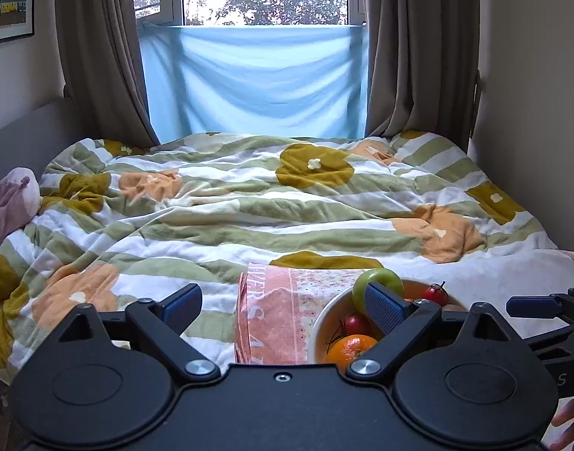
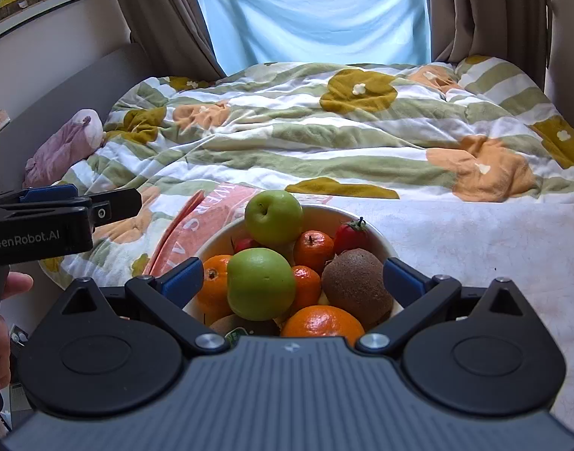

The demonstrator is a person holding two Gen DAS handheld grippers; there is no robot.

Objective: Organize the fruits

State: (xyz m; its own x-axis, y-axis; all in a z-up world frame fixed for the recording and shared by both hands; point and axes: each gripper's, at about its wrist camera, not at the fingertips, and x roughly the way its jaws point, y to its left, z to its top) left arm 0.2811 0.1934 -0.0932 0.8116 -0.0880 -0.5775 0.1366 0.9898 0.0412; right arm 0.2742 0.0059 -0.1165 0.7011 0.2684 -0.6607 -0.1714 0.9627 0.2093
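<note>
A white bowl [image 2: 219, 242] stands on the bed, heaped with fruit: two green apples [image 2: 260, 285], several oranges [image 2: 321, 321], a brown kiwi [image 2: 356, 285] and small red tomatoes [image 2: 351, 233]. My right gripper [image 2: 292, 282] hovers just over the bowl's near side, open, with nothing pressed between its blue pads [image 2: 181, 282]. In the left wrist view the bowl [image 1: 321, 323] sits low and to the right, with an apple [image 1: 377, 282] partly behind one finger. My left gripper [image 1: 283, 306] is open and empty, to the left of the bowl over a pink towel [image 1: 272, 319].
The bowl rests where a pink lettered towel [image 2: 196, 225] meets a white cloth [image 2: 475, 263], both on a striped flowered quilt [image 2: 324, 143]. A pink plush toy [image 2: 65, 143] lies at the left by the headboard. A hand [image 2: 1, 338] holds the left gripper [image 2: 99, 197].
</note>
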